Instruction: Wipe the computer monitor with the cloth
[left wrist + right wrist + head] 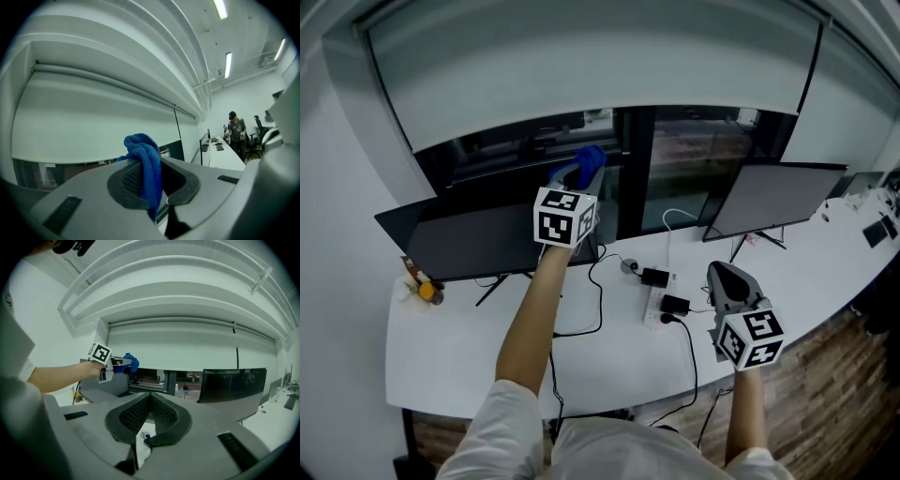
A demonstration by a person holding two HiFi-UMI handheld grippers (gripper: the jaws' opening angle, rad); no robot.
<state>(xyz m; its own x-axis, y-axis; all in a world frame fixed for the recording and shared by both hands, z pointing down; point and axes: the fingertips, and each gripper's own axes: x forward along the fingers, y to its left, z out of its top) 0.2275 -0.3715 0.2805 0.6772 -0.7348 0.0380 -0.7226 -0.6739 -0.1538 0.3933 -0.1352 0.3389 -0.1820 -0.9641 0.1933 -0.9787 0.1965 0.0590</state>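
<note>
Blue cloth [143, 154] is pinched between the jaws of your left tool [151, 183], and a bunched fold stands out past the tips. This tool hangs over the top edge of the left monitor [478, 239], near its right corner, and seems not to touch the screen. If only that small fold meets the screen, the hard jaws may scrape it, or the cloth may slide out. Strong pressing could push the monitor back on its thin stand. Your right tool [150, 401] is closed on nothing, low over the tabletop [469, 356], near the cables [600, 309].
</note>
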